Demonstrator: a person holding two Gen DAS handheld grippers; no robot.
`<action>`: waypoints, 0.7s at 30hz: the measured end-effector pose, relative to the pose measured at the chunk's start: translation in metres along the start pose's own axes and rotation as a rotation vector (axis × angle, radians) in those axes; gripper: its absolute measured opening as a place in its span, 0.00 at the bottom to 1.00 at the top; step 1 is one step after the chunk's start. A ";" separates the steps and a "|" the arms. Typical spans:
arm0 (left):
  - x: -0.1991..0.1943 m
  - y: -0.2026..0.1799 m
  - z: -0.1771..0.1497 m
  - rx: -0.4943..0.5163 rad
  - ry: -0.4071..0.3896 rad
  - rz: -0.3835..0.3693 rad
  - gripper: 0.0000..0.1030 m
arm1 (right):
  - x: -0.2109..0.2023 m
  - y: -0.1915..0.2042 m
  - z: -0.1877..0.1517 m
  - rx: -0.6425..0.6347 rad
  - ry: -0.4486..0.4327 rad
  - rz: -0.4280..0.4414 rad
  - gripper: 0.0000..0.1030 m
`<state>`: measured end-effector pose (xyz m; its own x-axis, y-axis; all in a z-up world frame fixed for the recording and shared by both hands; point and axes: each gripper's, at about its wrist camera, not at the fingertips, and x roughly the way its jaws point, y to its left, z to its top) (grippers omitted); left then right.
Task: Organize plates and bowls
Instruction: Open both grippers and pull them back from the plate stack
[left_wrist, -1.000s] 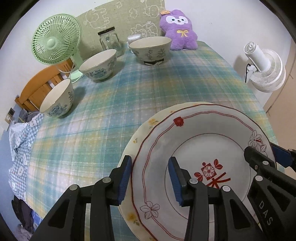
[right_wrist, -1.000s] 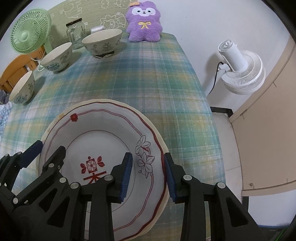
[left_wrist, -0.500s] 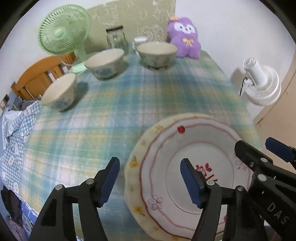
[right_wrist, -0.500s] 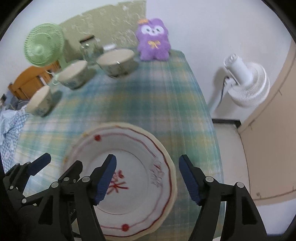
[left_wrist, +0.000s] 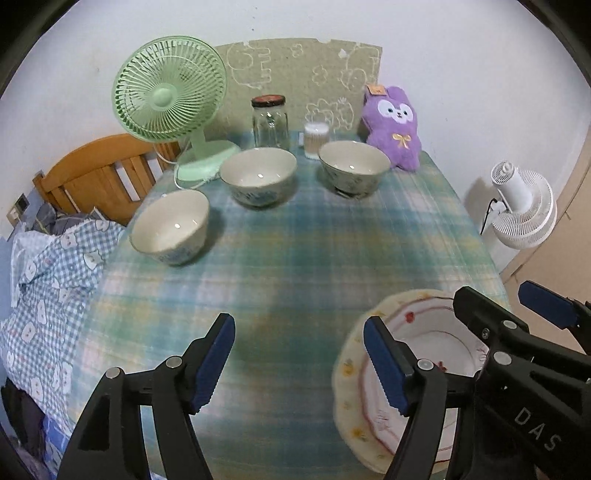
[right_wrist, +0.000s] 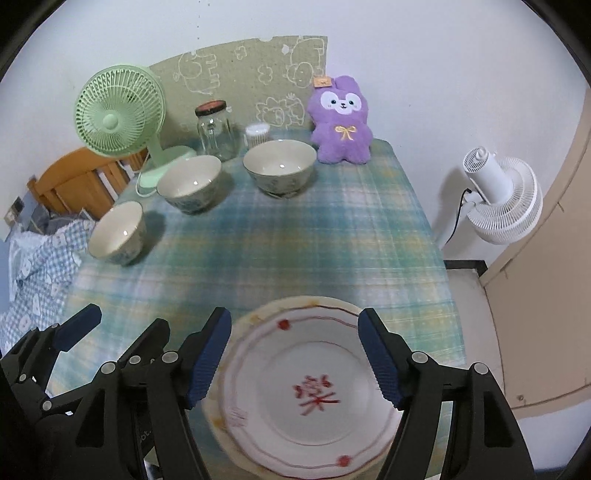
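Right wrist view showed the white round ceramic plate with a red line rim and a red character in its middle (right_wrist: 314, 391), lying flat, face up, on a larger cream scalloped plate with small flowers (right_wrist: 218, 417); both sat on the blue-green plaid tablecloth (right_wrist: 295, 240) at its near edge. The right gripper (right_wrist: 295, 354) hung above this stack, its blue pads set wide to either side of the white plate's rim and touching nothing. Left of the white plate, the left gripper (left_wrist: 299, 362) stood over bare cloth, its jaws still spreading slightly and holding nothing, its right pad just above the cream plate's left rim. The red character read upright toward the cameras; being round, the plates had no long axis. Beyond the white plate, well apart, three cream ceramic bowls with blue-grey patterns stood mouth up: one far left (right_wrist: 116, 232), one farther back (right_wrist: 190, 182), one nearest the purple plush rabbit (right_wrist: 279, 166).
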<state>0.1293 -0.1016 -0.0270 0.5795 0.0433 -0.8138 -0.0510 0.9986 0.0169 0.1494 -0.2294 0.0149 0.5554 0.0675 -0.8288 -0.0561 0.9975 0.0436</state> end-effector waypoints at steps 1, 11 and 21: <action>-0.001 0.006 0.003 0.004 -0.004 -0.007 0.73 | -0.001 0.007 0.002 0.008 -0.005 0.001 0.72; 0.015 0.073 0.033 0.028 0.001 -0.035 0.75 | 0.012 0.071 0.030 0.062 -0.028 -0.025 0.72; 0.055 0.085 0.086 0.065 0.006 -0.102 0.75 | 0.040 0.079 0.074 0.163 -0.063 -0.090 0.72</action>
<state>0.2269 -0.0113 -0.0199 0.5739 -0.0583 -0.8168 0.0608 0.9977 -0.0285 0.2290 -0.1458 0.0263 0.6034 -0.0258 -0.7970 0.1279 0.9897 0.0648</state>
